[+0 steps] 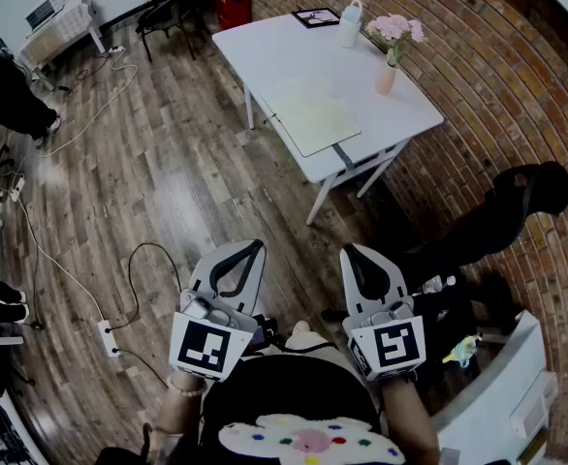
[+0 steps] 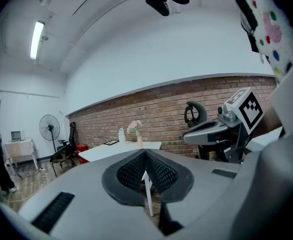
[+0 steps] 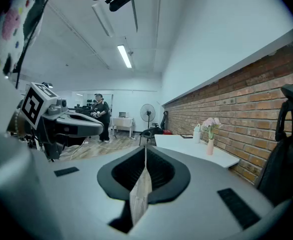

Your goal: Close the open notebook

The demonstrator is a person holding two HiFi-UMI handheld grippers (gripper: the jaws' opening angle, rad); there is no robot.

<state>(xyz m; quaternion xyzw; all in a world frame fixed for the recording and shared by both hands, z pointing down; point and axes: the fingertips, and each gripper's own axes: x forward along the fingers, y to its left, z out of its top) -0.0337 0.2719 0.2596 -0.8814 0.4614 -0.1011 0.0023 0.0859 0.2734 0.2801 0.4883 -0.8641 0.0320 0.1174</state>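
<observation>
Both left tool [image 1: 253, 249] and right tool [image 1: 353, 252] hover far from the notebook [image 1: 312, 114]

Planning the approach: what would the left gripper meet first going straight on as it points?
Likely the near end of the white table; the left gripper, shut and empty, lines up with it across the wood floor. Depth unclear.

The grey left gripper [image 2: 145, 150] fills the lower frame, jaws pressed together, empty. Beyond its tips, left of centre, a white rectangular table [image 2: 111, 151] (pink flowers in a pale vase [image 2: 136, 133] on it) stands before a red brick wall [image 2: 161, 113].
</observation>
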